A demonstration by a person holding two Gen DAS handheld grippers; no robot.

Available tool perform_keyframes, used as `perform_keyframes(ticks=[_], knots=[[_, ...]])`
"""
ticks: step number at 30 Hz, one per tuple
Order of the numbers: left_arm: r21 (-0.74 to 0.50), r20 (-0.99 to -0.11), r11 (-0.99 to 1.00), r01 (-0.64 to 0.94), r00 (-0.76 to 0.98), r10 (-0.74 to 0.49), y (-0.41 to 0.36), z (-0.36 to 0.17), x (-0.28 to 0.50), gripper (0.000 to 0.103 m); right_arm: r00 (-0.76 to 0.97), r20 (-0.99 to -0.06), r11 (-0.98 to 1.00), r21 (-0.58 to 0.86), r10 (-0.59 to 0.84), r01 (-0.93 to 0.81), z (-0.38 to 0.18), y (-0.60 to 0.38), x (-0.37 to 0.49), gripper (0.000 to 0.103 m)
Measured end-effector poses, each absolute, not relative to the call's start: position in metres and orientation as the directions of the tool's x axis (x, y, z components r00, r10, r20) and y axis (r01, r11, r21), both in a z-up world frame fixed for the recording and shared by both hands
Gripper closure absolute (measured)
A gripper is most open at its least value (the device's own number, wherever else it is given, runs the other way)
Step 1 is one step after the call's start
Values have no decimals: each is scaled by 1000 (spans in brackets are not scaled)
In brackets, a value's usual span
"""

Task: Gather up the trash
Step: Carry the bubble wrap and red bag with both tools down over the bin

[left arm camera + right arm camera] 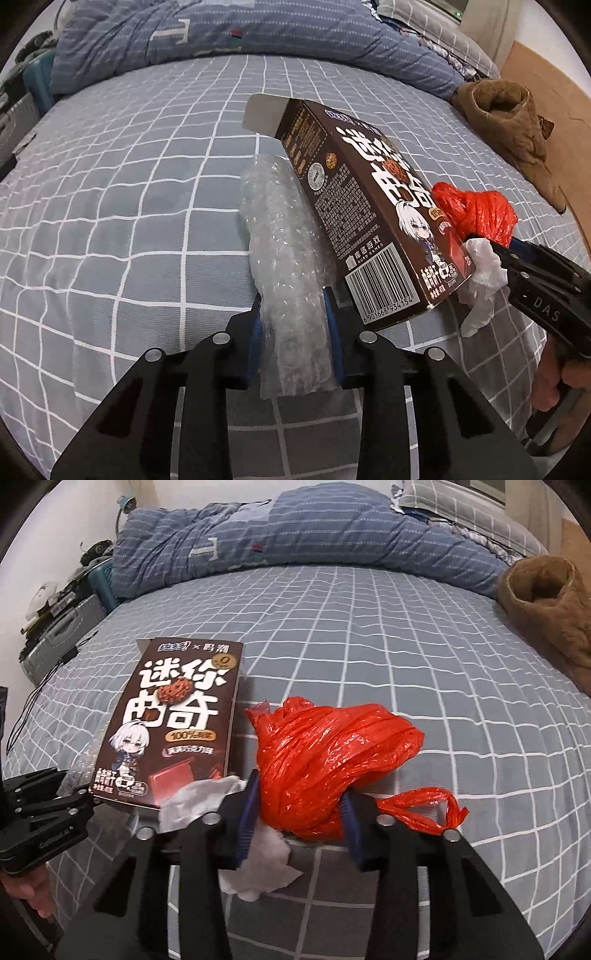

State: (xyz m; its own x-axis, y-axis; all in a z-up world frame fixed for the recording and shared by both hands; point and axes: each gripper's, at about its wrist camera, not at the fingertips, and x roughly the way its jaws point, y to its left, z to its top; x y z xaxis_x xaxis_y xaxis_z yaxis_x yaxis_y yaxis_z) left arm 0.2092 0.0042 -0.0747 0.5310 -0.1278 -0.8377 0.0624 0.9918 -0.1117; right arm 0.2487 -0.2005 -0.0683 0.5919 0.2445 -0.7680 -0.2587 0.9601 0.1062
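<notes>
A roll of clear bubble wrap [284, 266] lies on the checked bedsheet, and my left gripper [293, 325] is shut on its near end, blue pads pressing both sides. A dark brown cookie box [369, 206] [177, 723] leans over the bubble wrap, its grey flap open at the far end. To its right sits a crumpled red plastic bag [328, 764] [476, 212], with my right gripper [299, 808] shut on it. A crumpled white tissue [258, 853] [484, 273] lies beside and under the right gripper's left finger.
A folded blue quilt [295, 528] runs along the far side of the bed. A brown fleece garment [546, 602] lies at the right edge. Suitcases and clutter [62, 627] stand off the bed's left side. A hand [565, 380] holds the right gripper's handle.
</notes>
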Motion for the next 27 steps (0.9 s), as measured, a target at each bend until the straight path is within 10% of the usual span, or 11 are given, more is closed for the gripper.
perform_keyframes(ticks=[27], knots=[[-85, -793, 996, -4, 606, -65, 26, -35, 174, 76, 684, -706, 979, 62, 181, -196, -21, -207, 211, 67]])
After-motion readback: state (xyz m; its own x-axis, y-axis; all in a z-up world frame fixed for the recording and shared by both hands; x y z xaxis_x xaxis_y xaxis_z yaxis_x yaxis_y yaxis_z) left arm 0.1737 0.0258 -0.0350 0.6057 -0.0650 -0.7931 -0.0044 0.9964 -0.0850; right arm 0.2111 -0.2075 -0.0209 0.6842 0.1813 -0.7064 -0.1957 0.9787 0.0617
